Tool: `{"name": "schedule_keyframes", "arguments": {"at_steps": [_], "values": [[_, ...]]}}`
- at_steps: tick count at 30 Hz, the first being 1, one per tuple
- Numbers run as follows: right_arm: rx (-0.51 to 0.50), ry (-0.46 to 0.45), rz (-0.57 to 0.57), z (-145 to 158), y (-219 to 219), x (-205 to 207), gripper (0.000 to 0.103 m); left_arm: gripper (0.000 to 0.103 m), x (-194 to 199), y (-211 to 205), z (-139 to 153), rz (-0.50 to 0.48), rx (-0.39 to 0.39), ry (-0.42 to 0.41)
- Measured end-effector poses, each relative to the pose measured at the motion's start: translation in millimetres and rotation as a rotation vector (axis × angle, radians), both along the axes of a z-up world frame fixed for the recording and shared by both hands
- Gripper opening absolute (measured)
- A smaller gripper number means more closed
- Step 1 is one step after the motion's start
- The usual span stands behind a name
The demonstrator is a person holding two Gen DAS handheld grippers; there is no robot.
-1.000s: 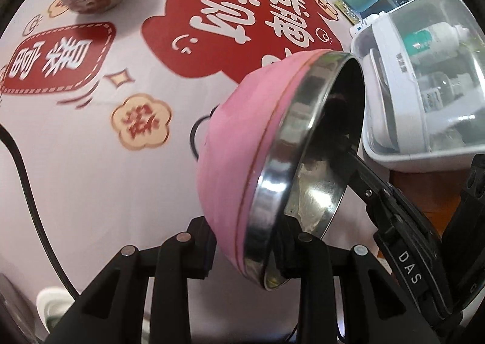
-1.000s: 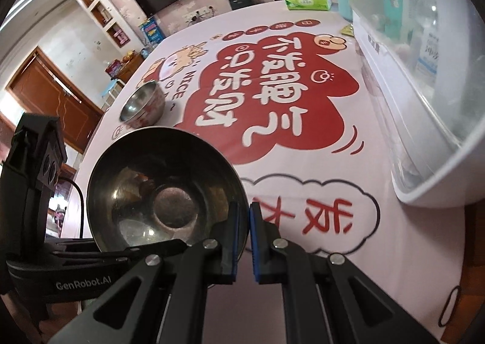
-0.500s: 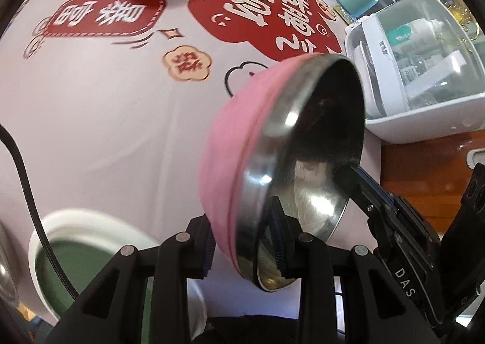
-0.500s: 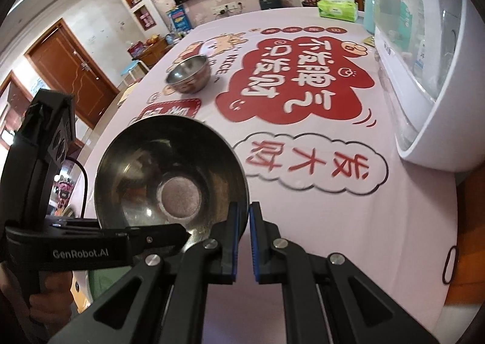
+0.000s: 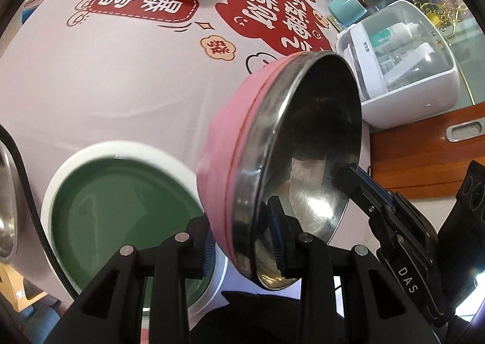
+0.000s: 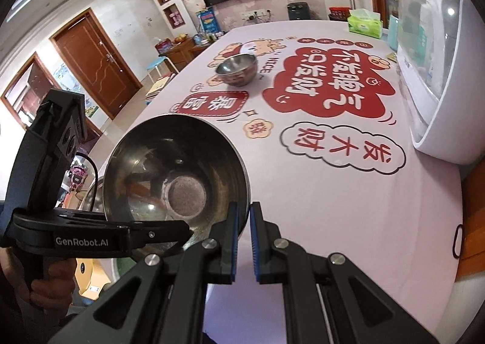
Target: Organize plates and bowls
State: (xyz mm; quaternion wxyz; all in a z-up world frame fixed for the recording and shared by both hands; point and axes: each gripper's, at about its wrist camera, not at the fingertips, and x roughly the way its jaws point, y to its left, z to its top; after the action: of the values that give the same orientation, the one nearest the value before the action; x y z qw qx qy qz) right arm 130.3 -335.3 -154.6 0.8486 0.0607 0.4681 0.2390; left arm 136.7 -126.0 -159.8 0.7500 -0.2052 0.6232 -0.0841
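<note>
Now a green plate [image 5: 121, 210] has come into the left view only; both grippers, left [image 5: 242, 241] and right [image 6: 242, 241], pinch the pink bowl's [image 5: 230, 162] rim above it

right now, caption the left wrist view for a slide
Both grippers clamp the pink bowl by its rim, above a green plate.

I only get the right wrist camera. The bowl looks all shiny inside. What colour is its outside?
Observer: Pink. The left wrist view shows the bowl has a pink outer shell.
Operator: Is there something underneath it?
Observer: Yes, a green plate with a white rim lies on the table, lower and to the left in that view.
Operator: How is the left gripper holding on?
Observer: The left gripper clamps the rim, one jaw on the pink outside, one on the steel inside.
</note>
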Motion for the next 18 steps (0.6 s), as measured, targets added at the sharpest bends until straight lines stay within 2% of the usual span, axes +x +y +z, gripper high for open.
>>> {"name": "schedule_keyframes", "arguments": {"at_steps": [9, 18], "values": [[0.011, -0.012, 0.060, 9, 35, -27, 0.007, 0.030, -34, 37, 4, 0.033, -0.045, 0.003], [0.032, -0.010, 0.115, 14, 92, -47, 0.007, 0.030, -68, 98, 5, 0.093, -0.075, 0.019]]}}
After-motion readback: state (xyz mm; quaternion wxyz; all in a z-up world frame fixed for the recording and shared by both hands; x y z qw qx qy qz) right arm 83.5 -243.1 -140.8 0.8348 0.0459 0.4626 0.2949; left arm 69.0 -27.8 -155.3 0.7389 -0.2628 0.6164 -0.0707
